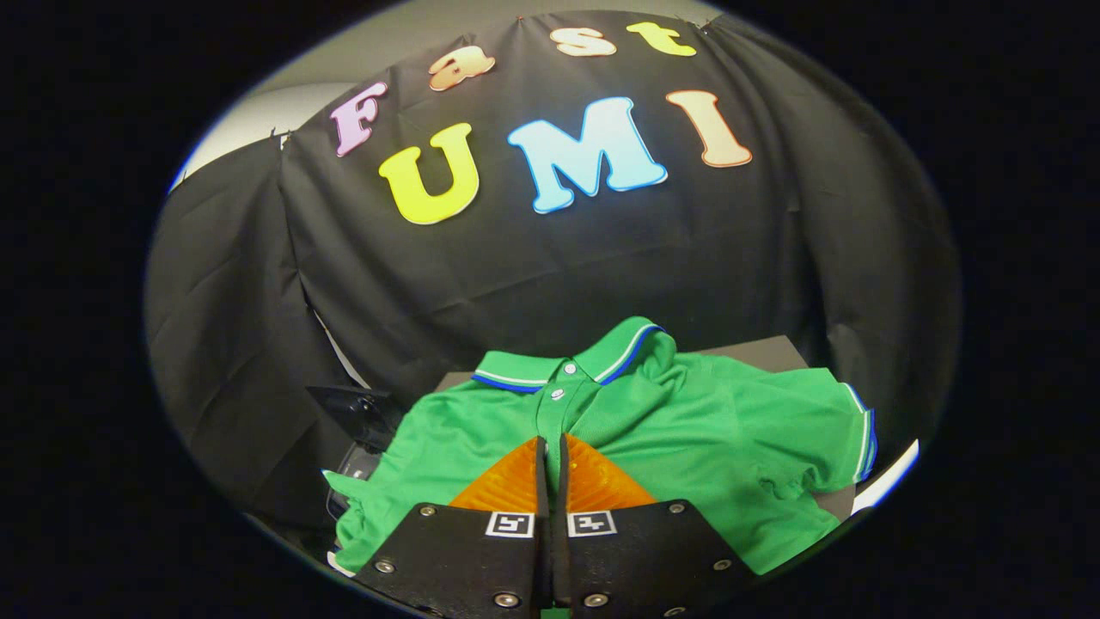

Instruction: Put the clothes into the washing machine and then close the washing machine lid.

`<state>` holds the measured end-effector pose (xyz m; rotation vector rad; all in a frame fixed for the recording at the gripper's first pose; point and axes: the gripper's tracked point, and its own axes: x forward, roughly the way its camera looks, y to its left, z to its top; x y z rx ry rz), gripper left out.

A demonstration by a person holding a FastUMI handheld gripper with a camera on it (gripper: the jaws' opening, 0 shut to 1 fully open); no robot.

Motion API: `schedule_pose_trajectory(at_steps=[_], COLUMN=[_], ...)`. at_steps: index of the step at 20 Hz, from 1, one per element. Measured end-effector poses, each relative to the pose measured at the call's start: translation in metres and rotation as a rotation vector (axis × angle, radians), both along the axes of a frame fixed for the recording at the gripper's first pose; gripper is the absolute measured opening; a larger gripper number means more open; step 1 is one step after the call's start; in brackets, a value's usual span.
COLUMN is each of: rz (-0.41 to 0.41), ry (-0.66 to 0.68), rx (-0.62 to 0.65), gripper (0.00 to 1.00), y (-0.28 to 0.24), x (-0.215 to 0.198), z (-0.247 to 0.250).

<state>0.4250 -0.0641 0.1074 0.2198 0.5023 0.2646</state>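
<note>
— Where do we stand?
— Our claw [551, 447] is pinched nearly closed over the green short-sleeved polo shirt [687, 430], which sprawls across the dark worktop [773, 351], one sleeve overhanging its near edge.

The polo shirt [687, 421] was bright green, its collar [567, 365] and sleeve cuff [864, 443] edged with white and blue stripes, white buttons on the placket. The table [765, 351] beneath it was dark grey.
</note>
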Motion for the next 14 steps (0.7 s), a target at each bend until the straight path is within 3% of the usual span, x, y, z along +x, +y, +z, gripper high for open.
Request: schedule_pose_trajectory(at_steps=[14], rz=[0.016], ry=[-0.115], rx=[0.185], gripper=[0.00], y=[0.119], x=[-0.017], z=[0.080])
